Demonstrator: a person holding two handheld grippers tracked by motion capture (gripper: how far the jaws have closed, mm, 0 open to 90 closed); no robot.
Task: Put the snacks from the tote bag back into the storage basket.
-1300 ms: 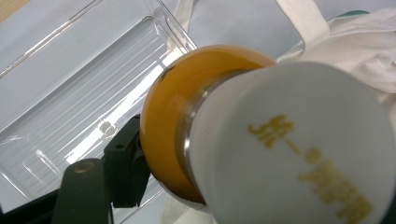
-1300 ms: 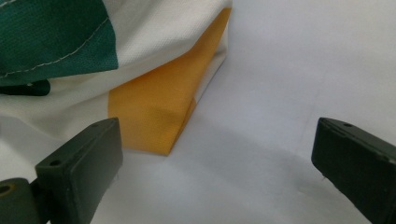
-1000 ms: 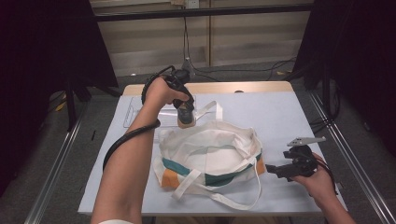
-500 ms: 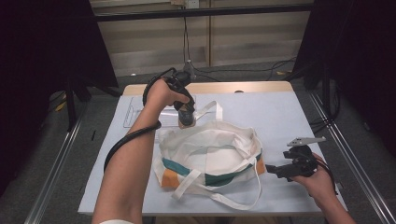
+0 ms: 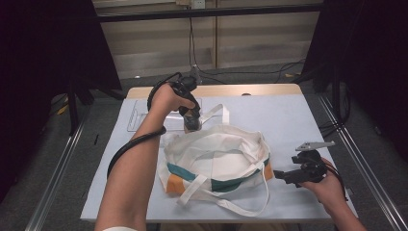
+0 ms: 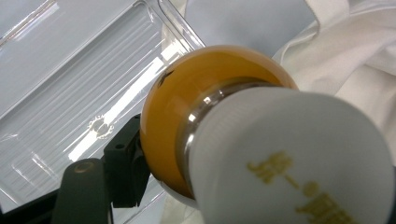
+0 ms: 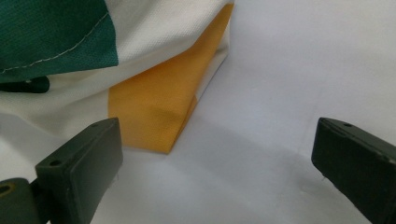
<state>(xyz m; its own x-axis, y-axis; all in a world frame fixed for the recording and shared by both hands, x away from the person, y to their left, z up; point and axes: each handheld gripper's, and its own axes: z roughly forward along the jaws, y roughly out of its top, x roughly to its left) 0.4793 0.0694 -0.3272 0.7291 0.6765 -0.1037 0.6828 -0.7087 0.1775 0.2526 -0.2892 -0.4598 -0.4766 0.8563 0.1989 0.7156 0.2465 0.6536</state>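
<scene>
Left hand-held gripper (image 5: 191, 122) clamping amber bottle (image 6: 196, 102), above tote bag (image 5: 216, 159)

The bag (image 5: 216, 161) fills the middle of the table (image 5: 298, 120), and a clear tray (image 5: 144, 115) sits behind it on the left; the right side is open

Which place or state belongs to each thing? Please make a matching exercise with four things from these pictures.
Things:
1. bottle
2. tote bag
3. clear tray
4. right gripper

Places or states:
a. open, jaws apart by the bag's orange corner
b. lies on the table behind the bag
c. held in the left gripper
d. lies in the middle of the table

Pairs: 1-c, 2-d, 3-b, 4-a
</scene>
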